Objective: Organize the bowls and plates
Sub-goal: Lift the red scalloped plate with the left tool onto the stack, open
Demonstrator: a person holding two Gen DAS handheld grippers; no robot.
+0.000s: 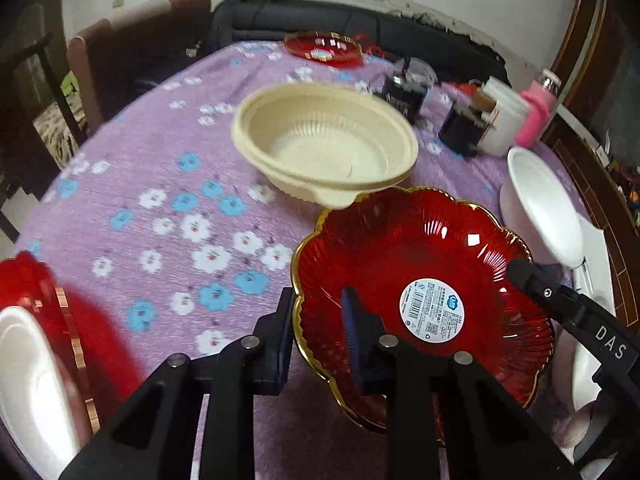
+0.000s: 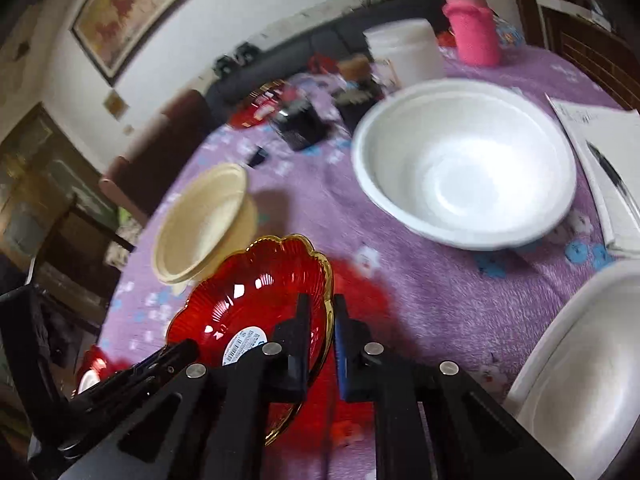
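Purple floral cloth covers the table, where both grippers, left [image 1: 320, 332] and right [image 2: 322, 336], have jaws clamped on opposite rims of the near red plate [image 1: 420, 264], while cream bowl [image 1: 328, 148] and white bowl [image 2: 464, 168] sit unstacked beyond, so sorting looks barely begun.

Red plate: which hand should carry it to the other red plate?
Probably left. The left gripper pinches the red plate on the rim nearest the other red plate; the right gripper pinches the far rim.
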